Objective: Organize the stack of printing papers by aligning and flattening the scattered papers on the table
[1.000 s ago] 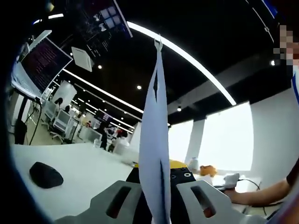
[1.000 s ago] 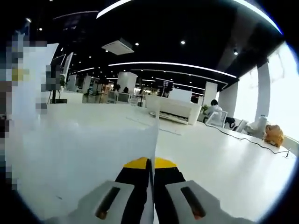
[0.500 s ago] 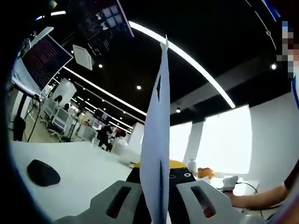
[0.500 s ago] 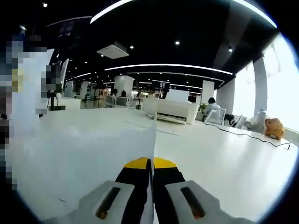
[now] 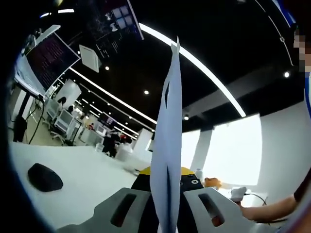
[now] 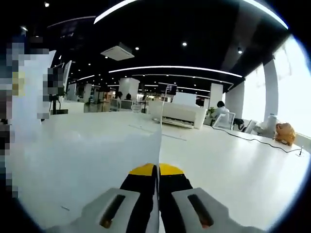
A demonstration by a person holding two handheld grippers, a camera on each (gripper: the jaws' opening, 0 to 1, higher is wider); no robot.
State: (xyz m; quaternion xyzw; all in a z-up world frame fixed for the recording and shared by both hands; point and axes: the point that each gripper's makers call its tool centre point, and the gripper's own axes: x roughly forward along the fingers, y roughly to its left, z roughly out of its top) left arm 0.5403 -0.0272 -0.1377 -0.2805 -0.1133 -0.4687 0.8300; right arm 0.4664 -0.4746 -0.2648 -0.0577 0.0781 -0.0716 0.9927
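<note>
Looking along the left gripper (image 5: 166,206), its fingers were clenched on the papers (image 5: 167,141), which stood edge-on above the white surface (image 5: 82,177), near a dark mouse (image 5: 44,176). In the right gripper view, the right gripper (image 6: 158,204) likewise pinched the papers (image 6: 87,165), the sheet spreading leftward. Tapping the lower edges squarely on the surface with even grips would probably align them best.

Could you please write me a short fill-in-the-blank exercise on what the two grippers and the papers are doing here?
1. The left gripper is ____ on the papers.
2. In the left gripper view the papers are seen ____, rising like a thin blade.
3. The dark object lies on the white ____.
4. The right gripper also clamps the ____.

Missing words: shut; edge-on; table; papers
</note>
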